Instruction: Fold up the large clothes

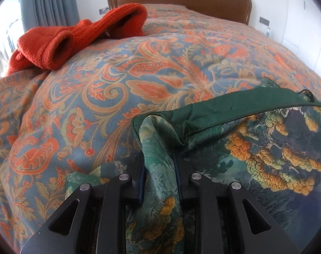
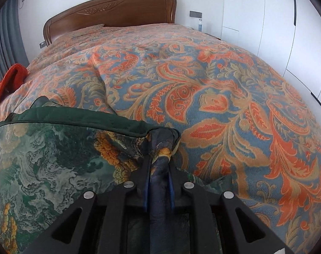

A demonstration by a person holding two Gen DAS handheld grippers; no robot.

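Observation:
A large green garment [image 1: 255, 148] printed with gold flowers and edged with a dark green band lies on the patterned bedspread [image 1: 118, 80]. In the left wrist view my left gripper [image 1: 159, 160] is closed on the garment's left corner, and a bunched fold fills the gap between the pads. From the right wrist the same garment [image 2: 54, 158] spreads to the left. My right gripper [image 2: 159, 159] is shut on its right corner, where a narrow twist of cloth runs between the fingers. The top edge stretches between the two corners, low over the bed.
An orange-red knitted sweater [image 1: 61, 40] lies crumpled at the bed's far left, also seen from the right wrist [image 2: 10, 78]. A wooden headboard [image 2: 109, 10] stands at the far end, grey curtains [image 1: 52, 4] on the left, and white wardrobe doors [image 2: 276, 21] on the right.

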